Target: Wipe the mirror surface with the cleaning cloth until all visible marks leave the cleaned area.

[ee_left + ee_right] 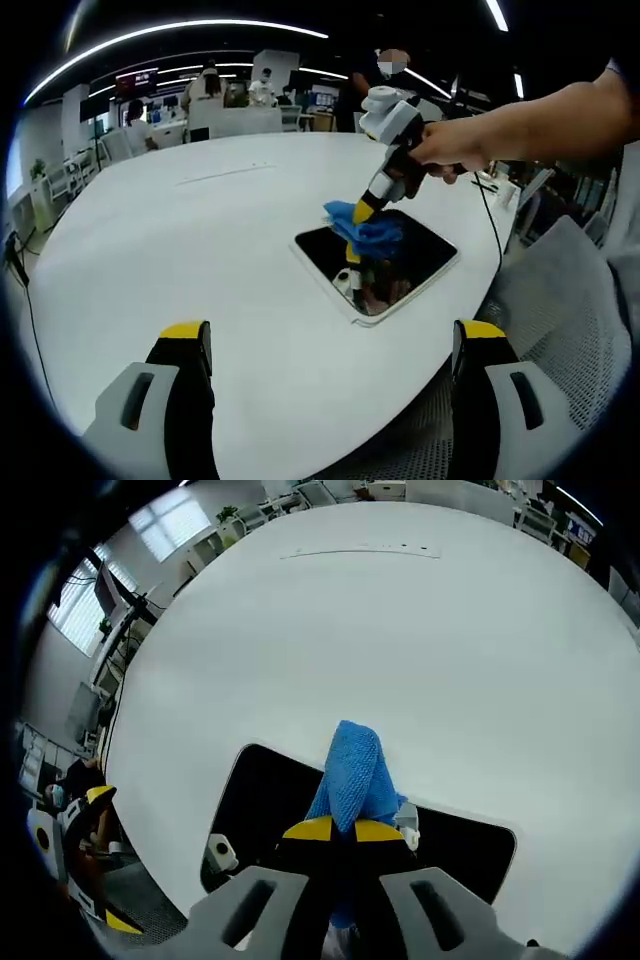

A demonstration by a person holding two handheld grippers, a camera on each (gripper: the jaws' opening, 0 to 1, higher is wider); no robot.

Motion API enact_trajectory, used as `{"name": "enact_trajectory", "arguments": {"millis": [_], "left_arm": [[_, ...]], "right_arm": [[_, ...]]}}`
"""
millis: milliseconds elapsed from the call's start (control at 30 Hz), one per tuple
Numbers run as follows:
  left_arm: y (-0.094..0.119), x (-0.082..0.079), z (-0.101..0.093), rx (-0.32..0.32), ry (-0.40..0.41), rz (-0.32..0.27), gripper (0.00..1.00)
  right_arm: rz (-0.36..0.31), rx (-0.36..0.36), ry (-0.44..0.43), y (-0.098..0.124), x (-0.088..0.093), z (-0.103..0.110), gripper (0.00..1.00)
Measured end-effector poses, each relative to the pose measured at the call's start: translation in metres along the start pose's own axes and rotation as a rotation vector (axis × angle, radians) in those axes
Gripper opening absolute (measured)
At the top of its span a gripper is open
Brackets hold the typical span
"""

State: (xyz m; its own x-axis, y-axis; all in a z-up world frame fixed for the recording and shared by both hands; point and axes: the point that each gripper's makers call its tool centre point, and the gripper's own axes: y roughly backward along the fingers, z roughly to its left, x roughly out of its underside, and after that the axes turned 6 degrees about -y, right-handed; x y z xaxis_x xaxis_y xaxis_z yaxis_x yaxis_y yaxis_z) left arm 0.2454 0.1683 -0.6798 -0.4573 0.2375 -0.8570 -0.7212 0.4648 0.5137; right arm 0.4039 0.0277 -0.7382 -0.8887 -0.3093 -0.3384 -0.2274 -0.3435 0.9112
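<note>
Right gripper (335,830) pinches the blue cloth (366,233) — pressed onto the mirror (420,250), which lies flat near the white counter's (200,250) edge. Left gripper (330,345) hangs back, jaws wide.

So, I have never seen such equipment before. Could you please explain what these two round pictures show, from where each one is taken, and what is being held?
There is no robot here. A person holds a hand tool with two jaws in each hand, and a small fisheye camera rides on each tool, so the pictures look round and bent.

The left gripper view looks along the left tool, whose yellow-tipped jaws stand wide apart and hold nothing. Further away it shows the person's hand holding the right tool.

The right gripper view looks down along the right tool, whose jaws are closed on a blue cleaning cloth.

On the big white table lies a dark rectangular mirror with a white frame. The cloth is pressed onto it for wiping. An office is in the background.
</note>
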Motion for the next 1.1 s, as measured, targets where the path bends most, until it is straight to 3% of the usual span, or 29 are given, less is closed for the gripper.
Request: {"name": "enact_trajectory", "arguments": {"millis": [500,1100], "left_arm": [[0.000,0.000,-0.001,-0.001,0.000,0.010,0.99],[0.001,0.001,-0.001,0.001,0.002,0.012,0.99]], "right_arm": [[-0.003,-0.014,0.033,-0.001,-0.001,-0.002,0.00],[0.002,0.016,0.023,0.008,0.006,-0.026,0.00]]}}
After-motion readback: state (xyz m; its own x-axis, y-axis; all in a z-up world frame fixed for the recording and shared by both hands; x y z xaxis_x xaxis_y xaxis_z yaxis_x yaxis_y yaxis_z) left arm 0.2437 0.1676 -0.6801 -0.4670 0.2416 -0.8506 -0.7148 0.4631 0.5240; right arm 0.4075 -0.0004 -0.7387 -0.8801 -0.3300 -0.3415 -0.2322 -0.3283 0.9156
